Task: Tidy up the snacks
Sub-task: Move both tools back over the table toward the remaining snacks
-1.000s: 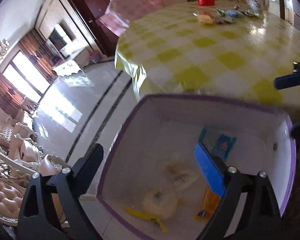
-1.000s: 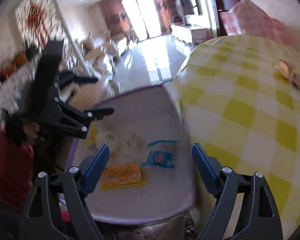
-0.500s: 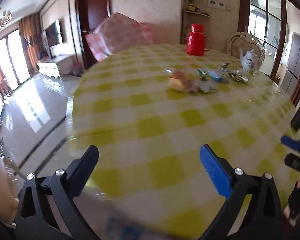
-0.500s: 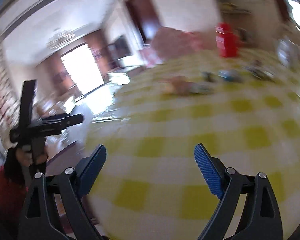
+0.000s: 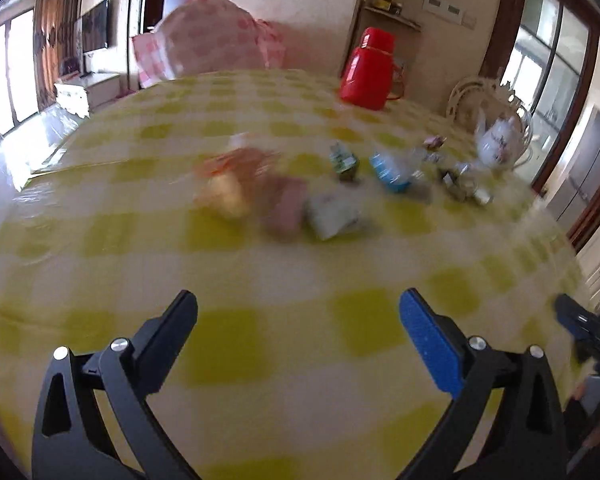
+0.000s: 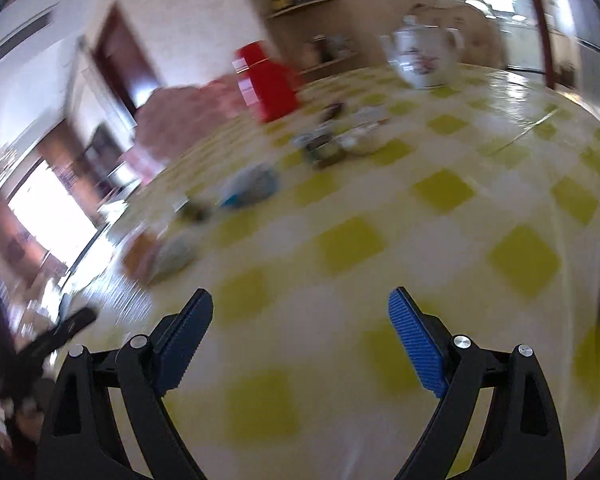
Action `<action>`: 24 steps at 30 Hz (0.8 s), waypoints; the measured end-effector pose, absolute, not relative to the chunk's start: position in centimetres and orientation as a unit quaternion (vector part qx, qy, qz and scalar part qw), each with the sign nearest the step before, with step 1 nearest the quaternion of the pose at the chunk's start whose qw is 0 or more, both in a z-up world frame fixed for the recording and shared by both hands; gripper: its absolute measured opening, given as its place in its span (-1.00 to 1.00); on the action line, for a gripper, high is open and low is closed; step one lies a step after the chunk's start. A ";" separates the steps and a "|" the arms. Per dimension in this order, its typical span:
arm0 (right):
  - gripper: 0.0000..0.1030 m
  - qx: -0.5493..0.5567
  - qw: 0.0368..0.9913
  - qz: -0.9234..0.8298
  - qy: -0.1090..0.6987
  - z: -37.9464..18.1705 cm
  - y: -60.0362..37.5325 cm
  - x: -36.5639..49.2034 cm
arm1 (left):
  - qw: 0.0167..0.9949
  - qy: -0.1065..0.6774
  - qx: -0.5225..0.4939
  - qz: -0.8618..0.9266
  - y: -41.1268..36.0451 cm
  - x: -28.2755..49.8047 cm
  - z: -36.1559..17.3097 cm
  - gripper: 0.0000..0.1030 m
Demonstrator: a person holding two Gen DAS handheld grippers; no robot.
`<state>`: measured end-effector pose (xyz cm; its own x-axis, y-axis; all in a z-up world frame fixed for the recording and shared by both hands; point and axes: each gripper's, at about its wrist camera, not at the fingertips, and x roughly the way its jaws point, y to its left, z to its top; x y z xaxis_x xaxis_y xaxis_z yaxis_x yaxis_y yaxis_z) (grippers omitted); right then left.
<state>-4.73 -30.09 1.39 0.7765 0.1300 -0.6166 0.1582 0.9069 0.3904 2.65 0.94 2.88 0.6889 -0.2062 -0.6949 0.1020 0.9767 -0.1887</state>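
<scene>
Several wrapped snacks lie in a loose row on the round table: an orange-yellow pack (image 5: 230,188), a pink one (image 5: 286,208), a white one (image 5: 332,216) and a blue one (image 5: 390,166). In the right wrist view they are blurred, with the blue one (image 6: 252,186) at mid left. My left gripper (image 5: 298,320) is open and empty over the near table. My right gripper (image 6: 300,316) is open and empty too. Its tip shows at the right edge of the left wrist view (image 5: 580,324). The storage bin is out of view.
The table (image 5: 260,280) has a yellow-and-white checked cloth. A red thermos (image 5: 370,70) and a white teapot (image 5: 500,142) stand at the far side. A pink-covered chair (image 5: 212,46) is behind the table. The shiny floor (image 5: 16,148) lies to the left.
Both grippers swung up from the purple-rimmed bin below the table edge to over the tabletop and moved closer to the snacks. Both stayed open and empty.
</scene>
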 end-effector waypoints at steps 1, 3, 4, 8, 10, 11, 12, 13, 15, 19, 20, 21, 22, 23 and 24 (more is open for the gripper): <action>0.69 0.222 0.917 -0.024 0.330 1.3 -31.0 -3.5 | 0.918 0.379 -0.075 -0.089 -0.2 3.4 2.9 0.96; 0.69 0.242 0.912 -0.056 0.325 0.6 -33.4 -0.1 | 0.921 0.363 -0.099 -0.098 -2.6 4.8 3.1 0.96; 0.69 0.254 0.909 -0.070 0.323 0.2 -34.3 1.0 | 0.923 0.356 -0.110 -0.100 -3.8 5.6 3.1 0.96; 0.69 0.293 0.898 -0.095 0.315 -0.9 -37.3 5.5 | 0.929 0.324 -0.155 -0.089 -8.9 8.5 2.7 0.96; 0.69 0.279 0.902 -0.105 0.313 -1.0 -37.6 7.5 | 0.931 0.310 -0.170 -0.087 -10.5 9.2 1.9 0.96; 0.69 0.262 0.907 -0.111 0.311 -0.8 -37.8 8.9 | 0.932 0.305 -0.171 -0.091 -11.3 9.6 1.2 0.96; 0.69 0.251 0.910 -0.114 0.310 -0.6 -38.0 10.0 | 0.930 0.316 -0.159 -0.101 -12.2 10.1 0.5 0.96; 0.69 0.242 0.913 -0.114 0.309 -0.5 -38.2 11.2 | 0.926 0.329 -0.146 -0.114 -12.7 10.5 0.2 0.96; 0.69 0.225 0.917 -0.119 0.308 -0.5 -38.7 14.0 | 0.918 0.342 -0.126 -0.156 -13.4 11.0 0.1 0.96; 0.69 0.201 0.913 -0.126 0.333 -0.9 -38.9 19.1 | 0.914 0.352 -0.134 -0.149 -12.9 11.4 -0.1 0.96; 0.69 0.190 0.910 -0.124 0.346 -1.1 -38.6 20.5 | 0.909 0.363 -0.141 -0.148 -12.7 11.8 -0.4 0.96; 0.69 0.177 0.908 -0.126 0.358 -1.2 -38.4 21.4 | 0.906 0.370 -0.149 -0.142 -12.5 12.0 -0.5 0.96; 0.69 0.161 0.905 -0.132 0.372 -1.4 -38.0 22.3 | 0.903 0.375 -0.157 -0.137 -12.3 12.2 -0.7 0.96; 0.69 0.144 0.898 -0.137 0.394 -1.9 -37.6 23.1 | 0.900 0.379 -0.163 -0.137 -11.9 12.4 -0.8 0.96; 0.67 0.135 0.890 -0.139 0.412 -2.4 -37.3 23.6 | 0.897 0.384 -0.169 -0.137 -11.7 12.6 -0.9 0.96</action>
<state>23.60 -37.33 -2.43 0.6220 -0.1362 -0.7711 0.3587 0.9249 0.1259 12.57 -11.74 -0.94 0.6674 -0.3752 -0.6433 0.1160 0.9057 -0.4078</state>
